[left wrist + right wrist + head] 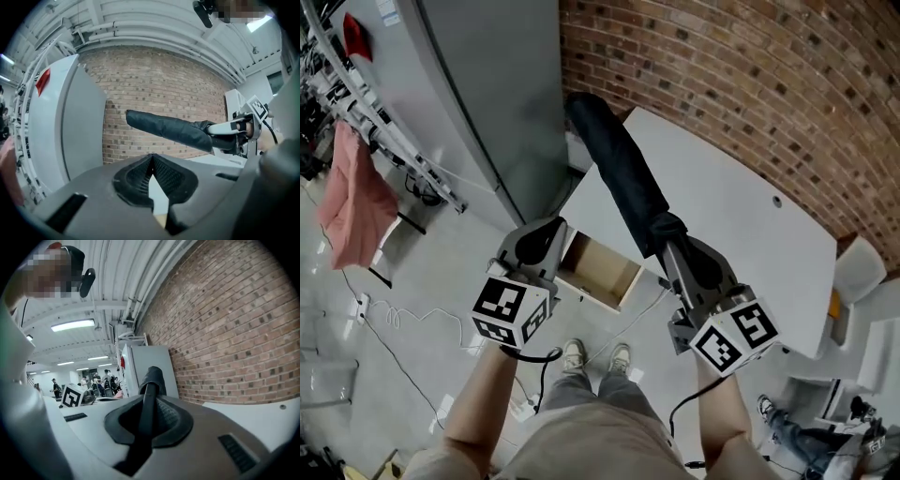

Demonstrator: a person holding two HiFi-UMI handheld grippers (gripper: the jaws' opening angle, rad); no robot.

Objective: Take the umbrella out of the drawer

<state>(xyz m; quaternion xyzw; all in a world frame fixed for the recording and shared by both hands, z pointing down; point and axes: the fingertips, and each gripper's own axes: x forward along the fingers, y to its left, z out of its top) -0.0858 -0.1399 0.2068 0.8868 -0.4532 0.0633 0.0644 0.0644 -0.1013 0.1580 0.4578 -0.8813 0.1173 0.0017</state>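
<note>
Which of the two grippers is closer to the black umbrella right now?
Right. The right gripper clamps the umbrella at one end; the left gripper hangs apart beside it, empty.

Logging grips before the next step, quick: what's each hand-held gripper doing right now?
Left hand-held gripper: closed, nothing in it.
Right hand-held gripper: closed on the black umbrella.

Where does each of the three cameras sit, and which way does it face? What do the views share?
Head view: on the person's head, steeply down at the left gripper, right gripper, forearms, shoes, open drawer.
Left gripper view: on that gripper, along its shut fingers toward the brick wall.
Right gripper view: on that gripper, along fingers shut on the umbrella.
Shared: the umbrella, in all three.
</note>
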